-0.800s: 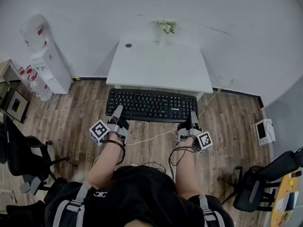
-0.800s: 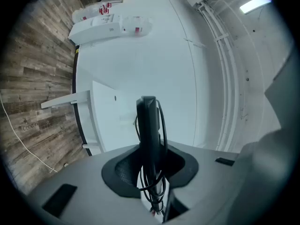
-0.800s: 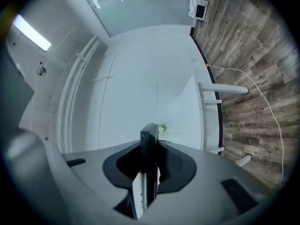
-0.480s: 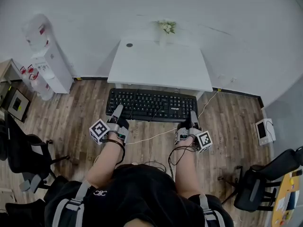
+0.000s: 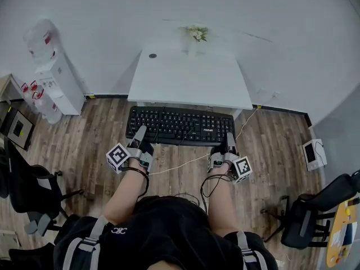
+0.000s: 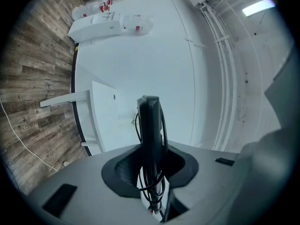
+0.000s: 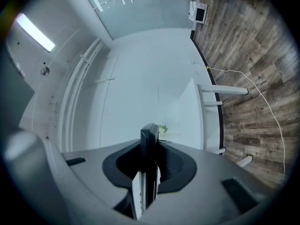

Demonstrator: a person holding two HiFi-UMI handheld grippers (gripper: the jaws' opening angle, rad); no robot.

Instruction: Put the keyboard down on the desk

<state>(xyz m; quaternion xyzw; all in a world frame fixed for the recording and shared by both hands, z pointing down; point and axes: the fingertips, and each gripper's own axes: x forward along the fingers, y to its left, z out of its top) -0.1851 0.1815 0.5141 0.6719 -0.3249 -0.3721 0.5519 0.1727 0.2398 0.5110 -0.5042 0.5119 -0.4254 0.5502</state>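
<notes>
Keyboard (image 5: pixel 180 125) hangs short of the desk (image 5: pixel 191 80), left gripper (image 5: pixel 139 131) and right gripper (image 5: pixel 229 139) clamped on its ends, seemingly for balance.

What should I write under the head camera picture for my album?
The left gripper and right gripper hold a black keyboard by its near edge, just short of the white desk.

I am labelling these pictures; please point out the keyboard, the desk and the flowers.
keyboard (image 5: pixel 180 125), head view, middle rows of keys
desk (image 5: pixel 191 80), head view, bare white top
flowers (image 5: pixel 198 32), head view, the blossoms
</notes>
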